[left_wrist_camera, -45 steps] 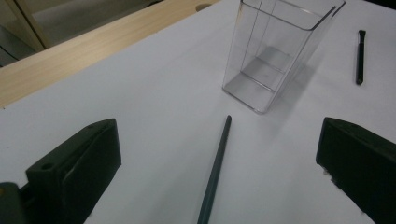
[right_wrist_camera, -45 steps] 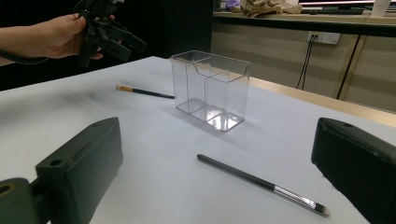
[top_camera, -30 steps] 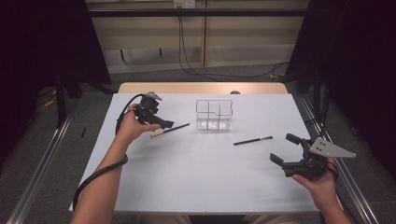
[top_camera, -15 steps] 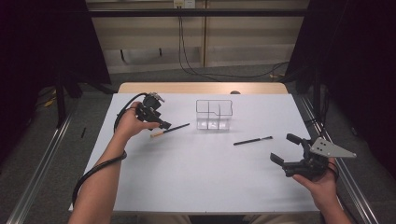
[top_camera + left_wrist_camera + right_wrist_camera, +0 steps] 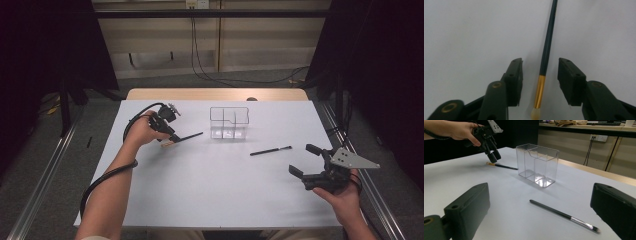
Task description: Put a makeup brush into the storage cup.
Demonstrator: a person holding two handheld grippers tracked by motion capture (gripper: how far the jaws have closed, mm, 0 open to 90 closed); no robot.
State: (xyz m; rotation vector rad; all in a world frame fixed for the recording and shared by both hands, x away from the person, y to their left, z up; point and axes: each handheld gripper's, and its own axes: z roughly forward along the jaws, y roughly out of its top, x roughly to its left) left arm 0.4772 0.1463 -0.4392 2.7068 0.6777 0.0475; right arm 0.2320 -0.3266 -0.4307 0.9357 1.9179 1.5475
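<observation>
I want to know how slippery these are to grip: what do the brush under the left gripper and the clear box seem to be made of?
Brush: dark, smooth handle, probably lacquered wood or plastic, with a faint sheen; its gold band looks like polished metal, and the pale tip looks like soft bristle. Box: see-through, glossy, with bright edge reflections, likely acrylic or similar hard plastic, though glass cannot be ruled out.

Clear acrylic organizer (image 5: 229, 122), second dark brush (image 5: 270, 150), white table (image 5: 210, 190)

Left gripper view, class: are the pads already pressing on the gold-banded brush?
No: the left gripper straddles the gold-banded brush with table showing on both sides.
</observation>
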